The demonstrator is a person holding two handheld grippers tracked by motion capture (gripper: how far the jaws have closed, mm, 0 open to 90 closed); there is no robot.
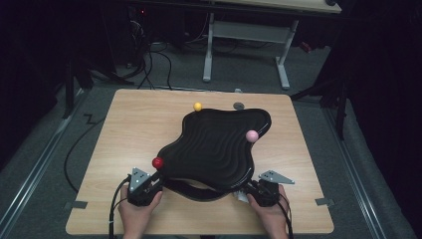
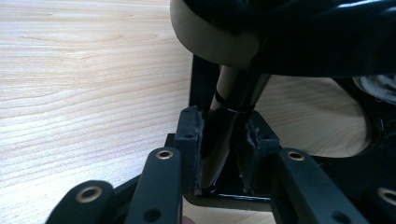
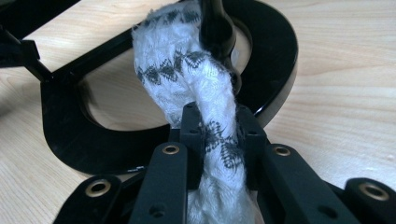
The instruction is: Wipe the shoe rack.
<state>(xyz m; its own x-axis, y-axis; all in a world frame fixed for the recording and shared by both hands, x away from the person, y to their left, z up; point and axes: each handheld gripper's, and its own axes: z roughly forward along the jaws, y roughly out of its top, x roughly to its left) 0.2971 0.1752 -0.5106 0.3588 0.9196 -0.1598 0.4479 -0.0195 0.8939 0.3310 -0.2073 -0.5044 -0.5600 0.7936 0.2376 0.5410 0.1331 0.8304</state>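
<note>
The left gripper (image 2: 222,149) is closed on a black handle (image 2: 219,140) of the tray (image 1: 214,149), and the right gripper (image 3: 219,140) is pinched on the white cloth (image 3: 187,60) wrapped on the other handle, probably to lift the tray evenly. The tray sits mid-table (image 1: 134,119) with three balls (image 1: 158,162) at its rim; free wood remains on all sides, least in front.

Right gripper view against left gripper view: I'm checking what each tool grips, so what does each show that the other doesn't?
In the right gripper view, the right tool pinches a white patterned cloth wound around a black handle. In the left gripper view, the left tool clamps a bare glossy black handle. Both show the wooden table and parts of the black tray.
</note>
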